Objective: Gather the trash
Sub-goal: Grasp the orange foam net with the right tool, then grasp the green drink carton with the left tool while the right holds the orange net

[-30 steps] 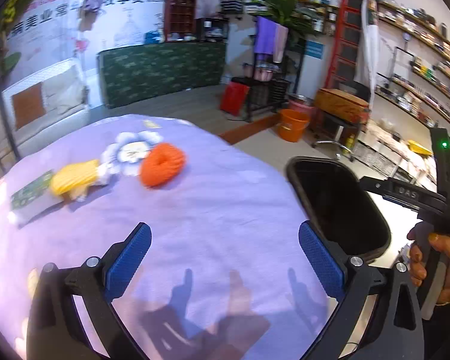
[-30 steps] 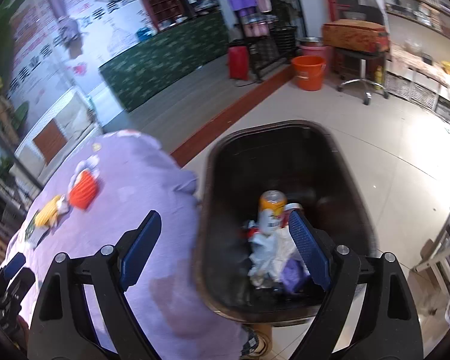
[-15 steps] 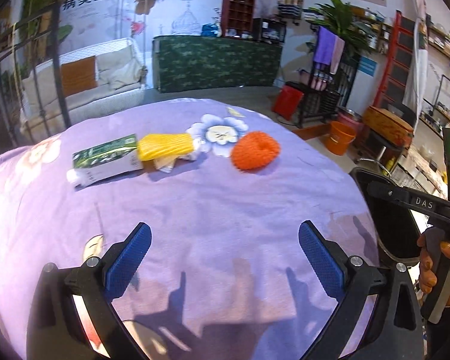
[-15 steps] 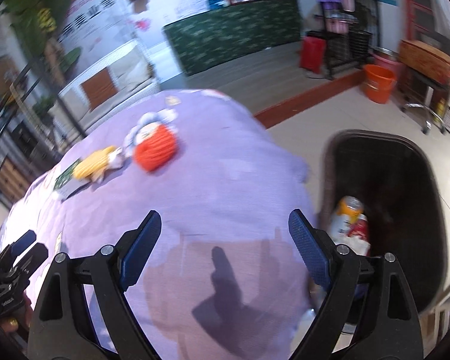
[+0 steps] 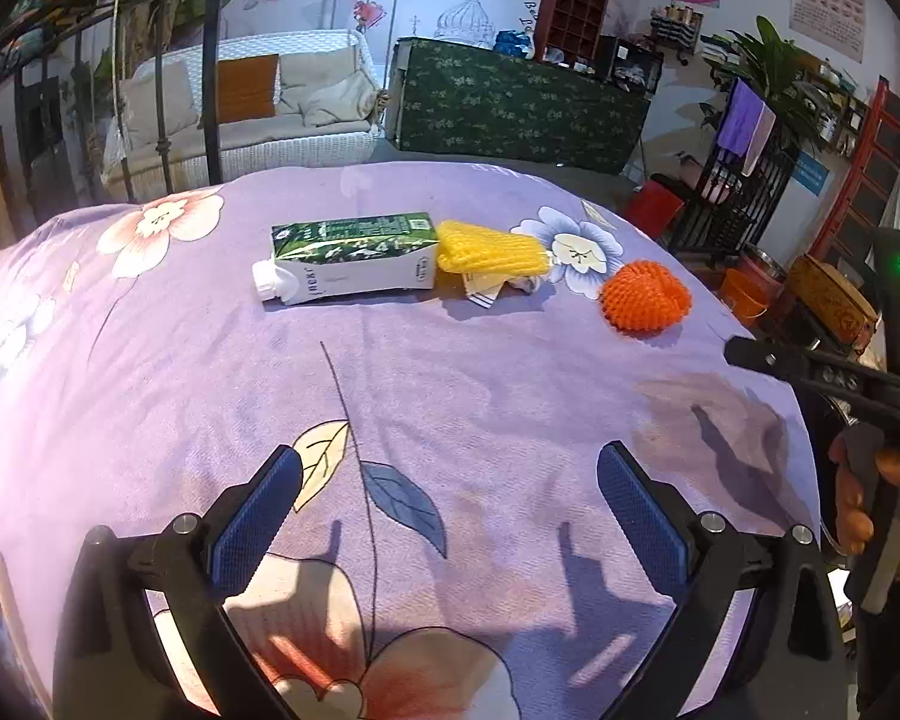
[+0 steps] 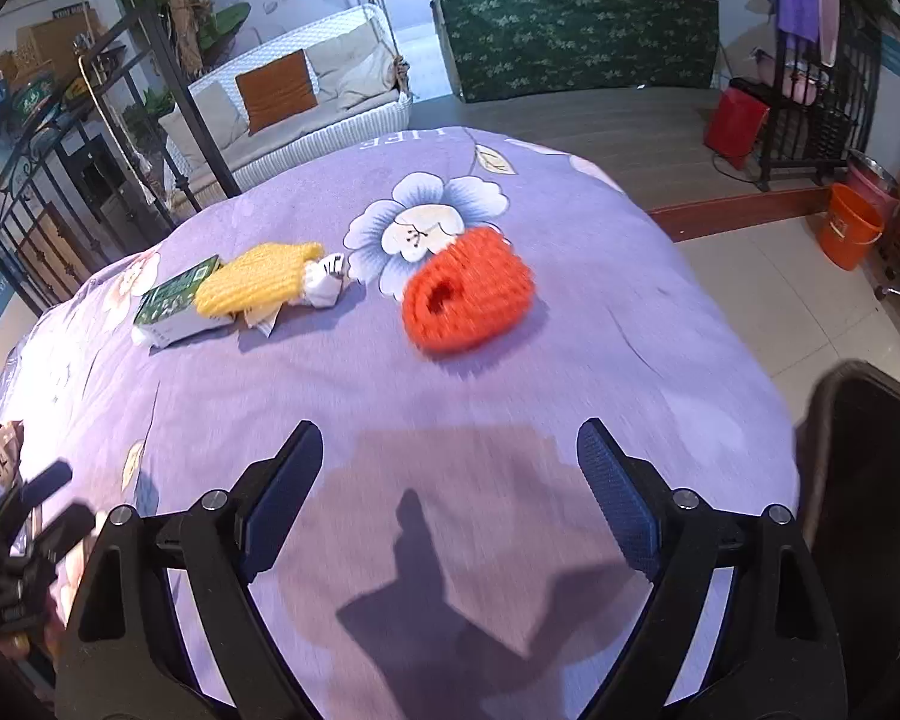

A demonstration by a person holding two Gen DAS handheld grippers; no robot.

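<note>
Purple floral cloth covers table (image 5: 150, 420) in cluttered shop w/ swing sofa behind. Both grippers, left (image 5: 449, 513) & right (image 6: 450, 495), hover w/ jaws apart, empty. Carton (image 5: 354, 264), yellow net (image 5: 489, 249), orange net (image 6: 468, 297) lie mid-table; bin (image 6: 870, 480) beside it. Nets look light, squashy: pinch across middle. Carton stiffer: grip its sides.

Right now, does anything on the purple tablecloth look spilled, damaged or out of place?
Nothing spilled. The green-and-white carton lies on its side, cap on, touching the yellow foam net; crumpled paper pokes from under it. An orange foam net sits apart.
</note>
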